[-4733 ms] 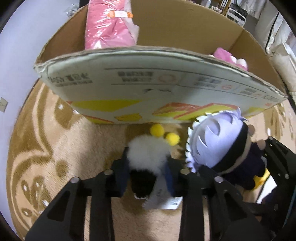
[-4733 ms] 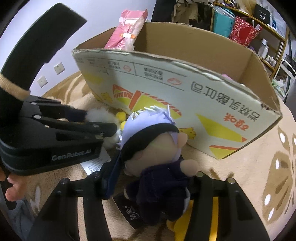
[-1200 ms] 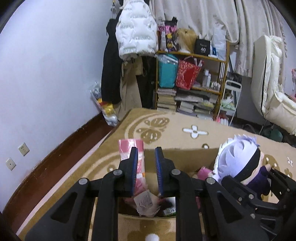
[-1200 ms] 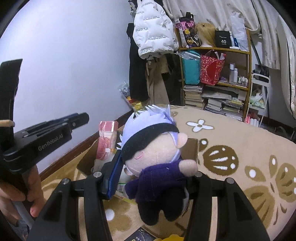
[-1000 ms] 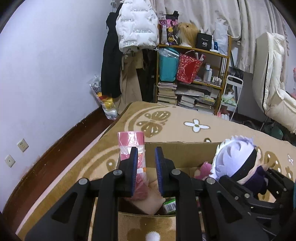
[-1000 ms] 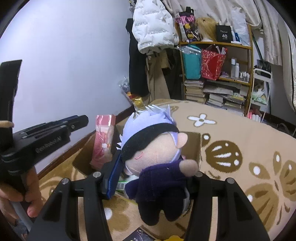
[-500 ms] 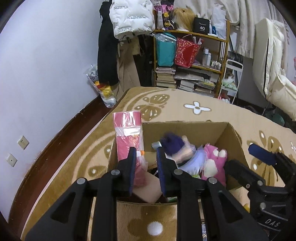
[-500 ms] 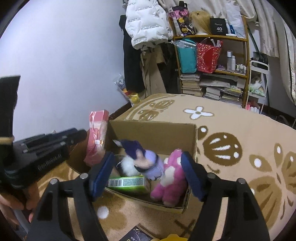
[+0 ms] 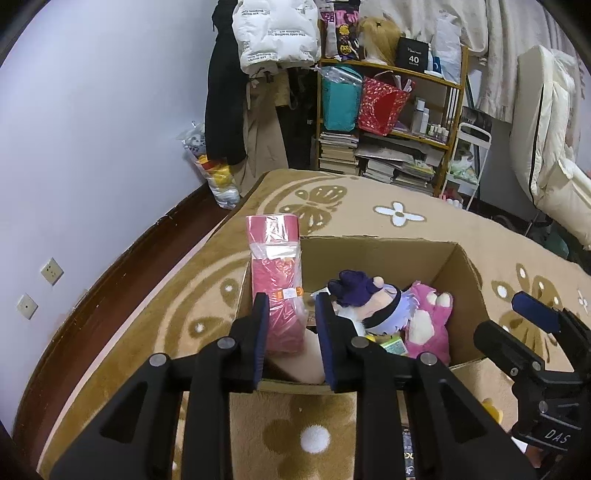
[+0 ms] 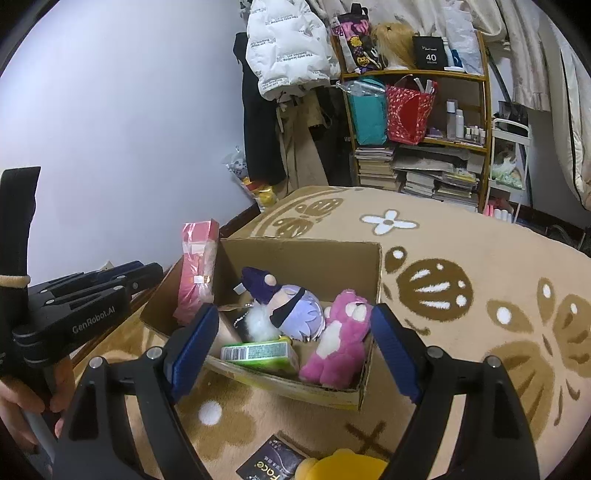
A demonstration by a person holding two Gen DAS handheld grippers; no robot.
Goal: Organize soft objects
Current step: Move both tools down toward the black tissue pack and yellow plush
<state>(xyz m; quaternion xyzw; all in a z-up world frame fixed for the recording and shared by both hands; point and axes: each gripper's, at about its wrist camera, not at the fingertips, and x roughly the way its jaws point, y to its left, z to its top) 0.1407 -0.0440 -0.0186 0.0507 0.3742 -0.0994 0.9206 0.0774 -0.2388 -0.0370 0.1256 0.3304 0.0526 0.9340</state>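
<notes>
patterned rug, cluttered bookshelf, white jacket

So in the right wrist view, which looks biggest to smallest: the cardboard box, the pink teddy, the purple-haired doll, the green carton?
1. Cardboard box.
2. Pink teddy and purple-haired doll: look alike in size, doll partly buried, so unranked.
3. Green carton: smallest as seen, partly hidden.

Pink plush bear — tan carpet, brown-and-white motifs.
</notes>
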